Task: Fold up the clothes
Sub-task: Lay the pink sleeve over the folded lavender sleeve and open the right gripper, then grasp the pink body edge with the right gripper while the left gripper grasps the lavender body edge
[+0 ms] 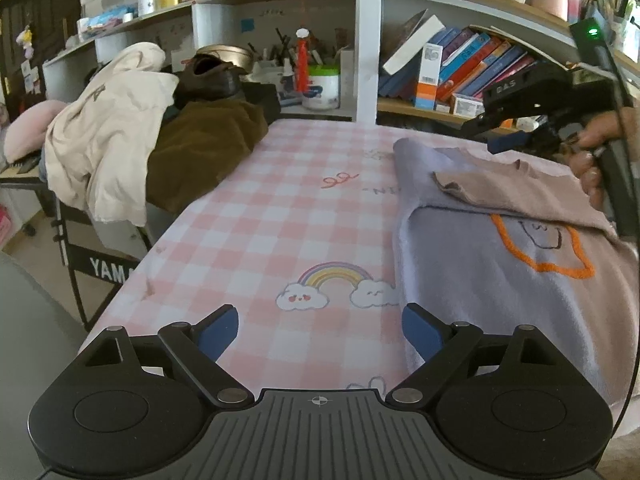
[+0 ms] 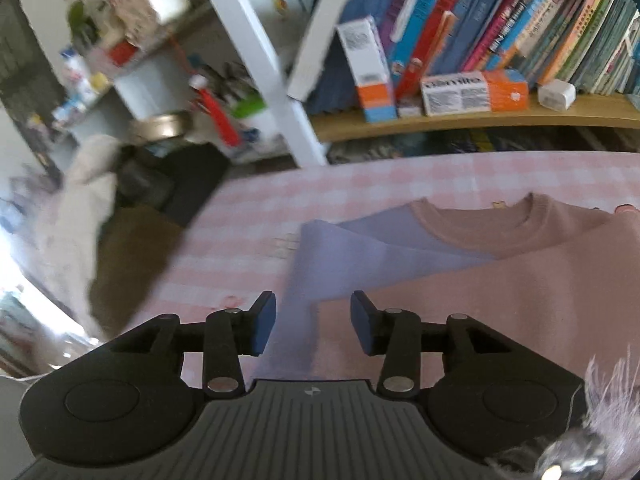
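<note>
The sweater [image 1: 500,276] lies flat on the desk [image 1: 280,216] with the pink checked cover, collar [image 2: 528,216] toward the bookshelf [image 2: 480,120], long axis running from there back to the near edge, one pink sleeve folded across its lilac front. The left tongs [image 1: 320,332] gape wide and empty beside its edge. The right tongs [image 2: 313,326] are spread apart above the cloth, gripping nothing.

Home bedroom or study indicated: crowded bookshelf [image 2: 500,40] at far side, checked sheet [image 1: 260,220], clothes heap [image 1: 120,132] at left.
</note>
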A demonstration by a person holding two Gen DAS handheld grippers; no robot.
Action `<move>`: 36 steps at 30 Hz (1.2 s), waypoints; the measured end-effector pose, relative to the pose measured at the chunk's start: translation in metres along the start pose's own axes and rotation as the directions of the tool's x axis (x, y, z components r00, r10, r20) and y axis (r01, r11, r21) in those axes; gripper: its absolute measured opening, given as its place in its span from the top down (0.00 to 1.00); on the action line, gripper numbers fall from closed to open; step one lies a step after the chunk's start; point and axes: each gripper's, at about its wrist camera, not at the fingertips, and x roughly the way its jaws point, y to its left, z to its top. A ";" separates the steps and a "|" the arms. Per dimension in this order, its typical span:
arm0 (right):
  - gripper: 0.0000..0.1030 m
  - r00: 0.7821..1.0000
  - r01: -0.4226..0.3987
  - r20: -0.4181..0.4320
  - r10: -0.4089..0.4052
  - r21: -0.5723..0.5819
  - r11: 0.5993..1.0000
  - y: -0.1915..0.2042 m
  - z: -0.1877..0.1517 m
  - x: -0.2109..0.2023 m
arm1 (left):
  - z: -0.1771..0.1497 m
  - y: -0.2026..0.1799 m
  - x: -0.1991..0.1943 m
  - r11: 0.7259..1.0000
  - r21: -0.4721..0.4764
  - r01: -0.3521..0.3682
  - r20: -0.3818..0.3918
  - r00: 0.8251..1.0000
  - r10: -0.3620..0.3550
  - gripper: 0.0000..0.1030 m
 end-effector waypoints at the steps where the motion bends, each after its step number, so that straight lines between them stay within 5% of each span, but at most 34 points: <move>1: 0.62 1.000 0.002 0.001 -0.002 -0.001 1.000 -0.001 -0.002 -0.007 | 0.001 -0.002 0.002 1.000 0.001 0.008 0.002 1.000 -0.008 0.11; 8: 0.63 0.992 0.125 -0.017 -0.125 -0.020 0.992 -0.030 -0.033 -0.060 | 0.010 -0.013 0.017 0.998 0.005 0.059 -0.007 0.998 -0.059 0.11; 19: 0.63 0.925 0.376 -0.060 -0.374 0.022 0.926 -0.090 -0.112 -0.137 | 0.020 -0.027 0.041 0.993 0.001 0.118 -0.050 0.992 -0.118 0.11; 36: 0.63 0.883 0.469 -0.116 -0.454 0.216 0.856 -0.128 -0.163 -0.193 | 0.019 -0.032 0.050 0.987 0.016 0.159 -0.111 0.981 -0.157 0.17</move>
